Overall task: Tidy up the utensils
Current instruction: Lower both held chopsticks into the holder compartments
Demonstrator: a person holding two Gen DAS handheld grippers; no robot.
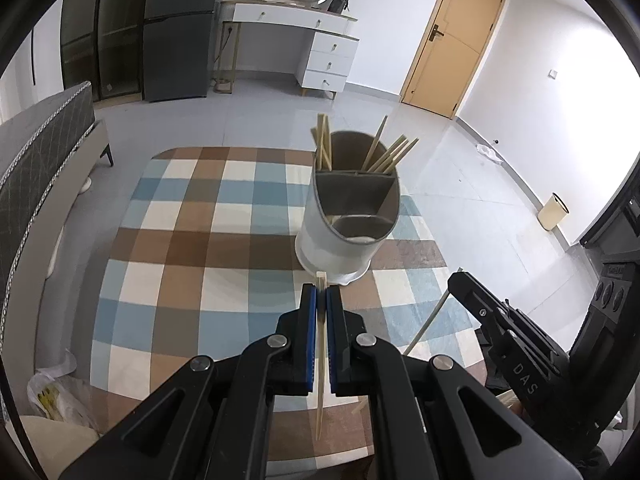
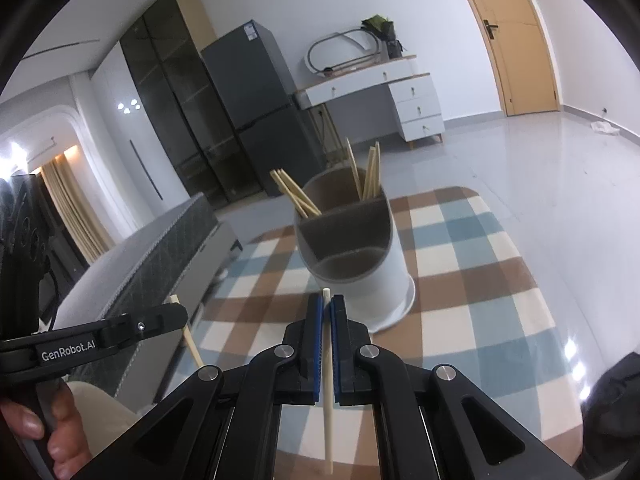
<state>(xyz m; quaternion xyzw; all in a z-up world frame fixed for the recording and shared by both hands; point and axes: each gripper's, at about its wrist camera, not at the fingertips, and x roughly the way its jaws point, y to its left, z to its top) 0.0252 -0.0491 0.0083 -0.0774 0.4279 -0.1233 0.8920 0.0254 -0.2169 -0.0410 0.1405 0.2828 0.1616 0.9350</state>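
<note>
A white utensil holder [image 1: 340, 240] with grey inner compartments stands on the checked tablecloth [image 1: 192, 248]; several wooden chopsticks [image 1: 386, 152] lean in its far compartment, and the nearer compartments look empty. My left gripper [image 1: 321, 292] is shut on one wooden chopstick [image 1: 320, 384], its tip just short of the holder's base. In the right wrist view, my right gripper [image 2: 327, 304] is shut on a pale chopstick [image 2: 328, 400], in front of the holder [image 2: 360, 264]. Each gripper appears in the other's view, the right gripper [image 1: 460, 280] and the left gripper [image 2: 176, 312], both with a chopstick.
The table [image 2: 480, 280] has rounded edges with grey floor beyond. A padded bench [image 1: 40, 168] stands to the left. A fridge [image 2: 256, 104], a dark cabinet, a white dresser [image 1: 320, 44] and a wooden door [image 1: 452, 44] line the far walls. A person's hand [image 2: 52, 432] grips the left tool.
</note>
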